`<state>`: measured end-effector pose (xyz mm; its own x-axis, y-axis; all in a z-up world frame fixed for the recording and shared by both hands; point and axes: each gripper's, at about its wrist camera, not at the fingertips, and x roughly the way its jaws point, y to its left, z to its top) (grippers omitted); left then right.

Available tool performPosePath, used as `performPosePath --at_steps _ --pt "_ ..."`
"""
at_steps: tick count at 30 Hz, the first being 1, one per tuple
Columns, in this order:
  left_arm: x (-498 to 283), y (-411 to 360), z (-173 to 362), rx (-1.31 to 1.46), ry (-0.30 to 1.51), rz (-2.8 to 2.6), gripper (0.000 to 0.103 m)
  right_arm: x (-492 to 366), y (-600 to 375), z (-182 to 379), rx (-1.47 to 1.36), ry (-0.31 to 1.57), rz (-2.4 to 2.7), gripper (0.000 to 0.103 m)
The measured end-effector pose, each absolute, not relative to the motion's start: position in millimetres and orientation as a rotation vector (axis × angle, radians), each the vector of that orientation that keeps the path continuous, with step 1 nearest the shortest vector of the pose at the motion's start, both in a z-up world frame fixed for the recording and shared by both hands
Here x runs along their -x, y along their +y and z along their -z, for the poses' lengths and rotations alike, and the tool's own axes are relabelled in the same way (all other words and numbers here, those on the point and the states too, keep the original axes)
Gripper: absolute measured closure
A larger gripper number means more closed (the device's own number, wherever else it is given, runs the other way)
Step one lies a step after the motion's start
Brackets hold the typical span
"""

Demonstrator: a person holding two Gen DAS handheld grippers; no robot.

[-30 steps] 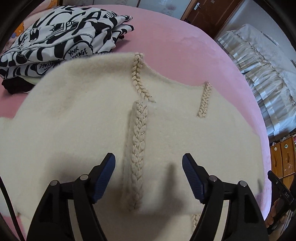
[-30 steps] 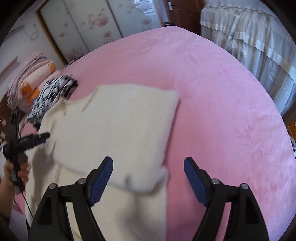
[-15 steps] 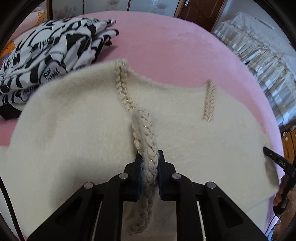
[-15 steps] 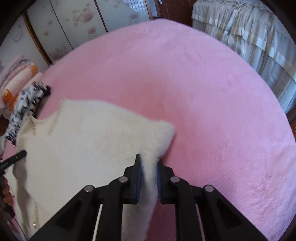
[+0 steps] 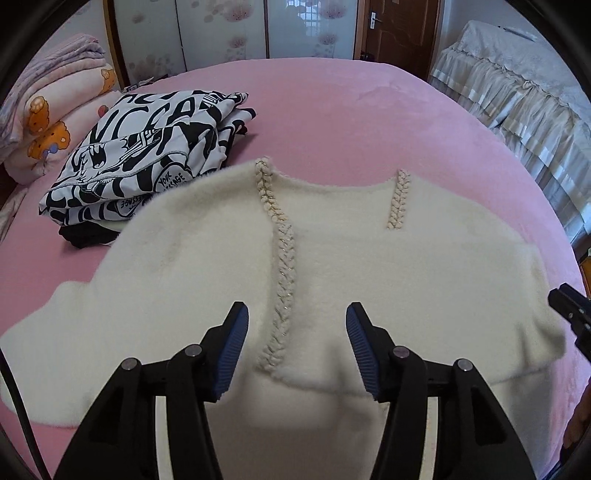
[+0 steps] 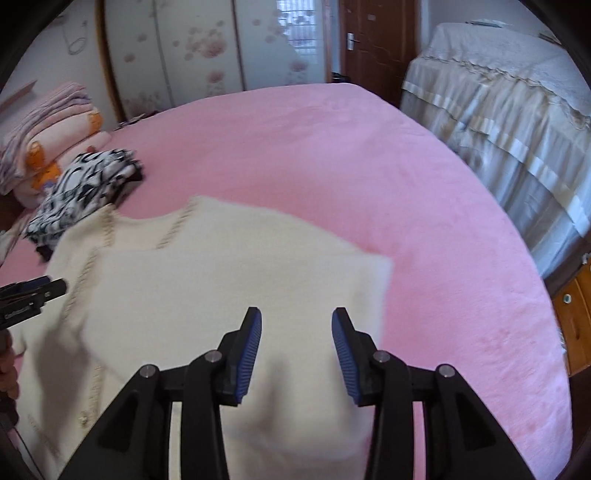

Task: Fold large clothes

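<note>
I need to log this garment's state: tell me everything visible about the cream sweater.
The cream sweater is fluffy knit, with braided trim down the front and a shorter strip at the neckline. It lies flat on the pink bed, partly folded, one edge overlapping the black-and-white clothes. Both the left gripper and right gripper are open above it.

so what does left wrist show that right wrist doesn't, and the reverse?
Left wrist only: the open left claw straddling the sweater's braided trim, and readable print on the black-and-white folded clothes.
Right wrist only: the open right claw above the folded-over sweater panel, and a wooden drawer unit at the far right.
Both: the cream sweater on the pink bed, the wardrobe doors, and each other's claw at the frame edge.
</note>
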<state>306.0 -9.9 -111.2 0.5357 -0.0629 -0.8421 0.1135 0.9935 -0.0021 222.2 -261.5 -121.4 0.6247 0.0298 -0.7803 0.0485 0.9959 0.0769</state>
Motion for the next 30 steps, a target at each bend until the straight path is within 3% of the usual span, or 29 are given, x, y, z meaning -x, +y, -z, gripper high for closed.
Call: performPosePath --at_steps 8,11,18,21,30 --pt "-289.3 -51.6 149.9 -0.052 1.023 0.129 0.049 -225.1 -188.0 155.3 -0.055 0.962 -0.100 0.063" --pt "-295.1 -50.0 168.2 -0.066 1.061 0.104 0.047 -227.3 -202.7 179.4 -0.057 1.031 -0.035 0.064" --pt "-294.6 -42.5 169.5 -0.040 1.045 0.112 0.048 -201.1 -269.2 177.2 0.015 0.983 0.173 0.068" --pt "-292.8 -45.1 169.1 -0.056 1.036 0.100 0.048 -192.6 -283.0 173.1 -0.027 0.981 0.172 0.076" --pt "-286.6 -45.3 166.9 -0.062 1.034 0.085 0.048 -194.0 -270.4 174.7 -0.049 0.985 0.240 0.073"
